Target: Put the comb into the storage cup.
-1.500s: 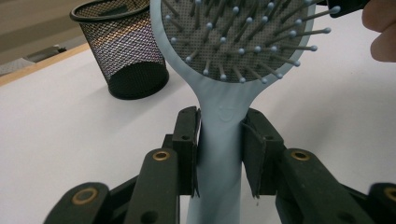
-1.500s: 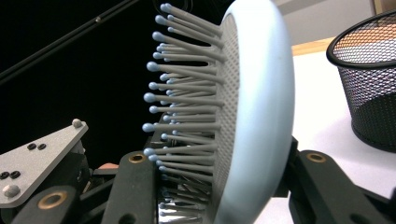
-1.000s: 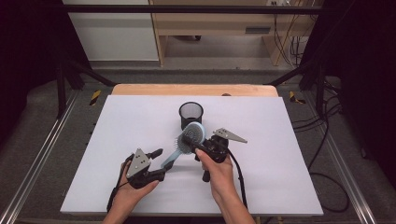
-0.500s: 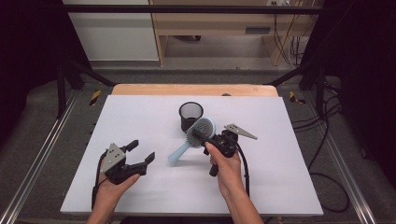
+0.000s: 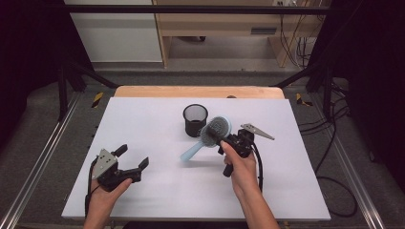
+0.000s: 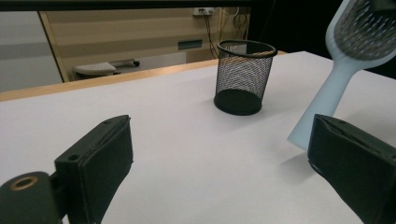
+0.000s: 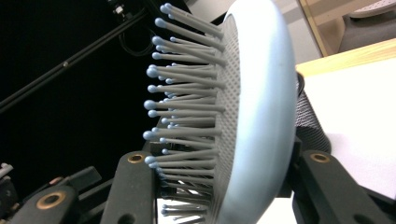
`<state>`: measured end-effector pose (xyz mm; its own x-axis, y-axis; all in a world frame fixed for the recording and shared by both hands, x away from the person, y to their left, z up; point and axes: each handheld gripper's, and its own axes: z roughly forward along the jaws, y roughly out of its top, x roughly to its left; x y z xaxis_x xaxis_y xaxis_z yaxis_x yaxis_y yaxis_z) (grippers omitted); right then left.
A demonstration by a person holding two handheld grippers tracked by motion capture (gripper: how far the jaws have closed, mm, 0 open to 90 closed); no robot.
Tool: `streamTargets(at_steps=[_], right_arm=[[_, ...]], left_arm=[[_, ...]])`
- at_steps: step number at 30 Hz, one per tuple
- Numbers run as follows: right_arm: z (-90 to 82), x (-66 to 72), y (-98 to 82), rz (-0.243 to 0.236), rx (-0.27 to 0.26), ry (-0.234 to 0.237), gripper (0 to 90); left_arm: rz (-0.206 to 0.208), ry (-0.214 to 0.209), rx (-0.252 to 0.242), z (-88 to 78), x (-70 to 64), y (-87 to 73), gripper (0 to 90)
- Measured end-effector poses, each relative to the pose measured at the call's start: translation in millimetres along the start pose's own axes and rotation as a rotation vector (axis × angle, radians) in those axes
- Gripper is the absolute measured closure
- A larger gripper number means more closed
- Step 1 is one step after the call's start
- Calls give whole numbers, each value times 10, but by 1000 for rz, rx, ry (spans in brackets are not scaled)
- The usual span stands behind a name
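A pale blue hairbrush hangs above the white table, its handle slanting down to the left. My right gripper is shut on the brush's head, one jaw against the bristles and one against the back. A black mesh cup stands upright just behind the brush. My left gripper sits at the near left, well apart from the brush. Its jaws have just been opening and stand wide with nothing between them. Its view takes in the cup and the brush handle beyond.
A wooden strip runs along the table's far edge. Metal frame rails flank the table on both sides. Cables lie on the floor to the right. Open white surface lies between the two grippers.
The left gripper let go of the brush handle, opened and drew away to the left. The right gripper carried the brush a little to the right, beside the cup.
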<state>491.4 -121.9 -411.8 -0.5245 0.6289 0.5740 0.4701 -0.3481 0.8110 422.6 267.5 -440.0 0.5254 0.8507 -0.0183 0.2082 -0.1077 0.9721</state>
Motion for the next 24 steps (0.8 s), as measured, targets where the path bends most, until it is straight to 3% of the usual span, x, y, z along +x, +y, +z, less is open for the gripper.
streamTargets(at_steps=[12, 24], right_arm=[[-61, -99, 160, 0, -14, -34, 554], [-62, 87, 439, -51, -28, -30, 552]], left_arm=[[-5, 20, 5, -2, 51, -17, 53], [12, 17, 12, 14, 32, -26, 49]])
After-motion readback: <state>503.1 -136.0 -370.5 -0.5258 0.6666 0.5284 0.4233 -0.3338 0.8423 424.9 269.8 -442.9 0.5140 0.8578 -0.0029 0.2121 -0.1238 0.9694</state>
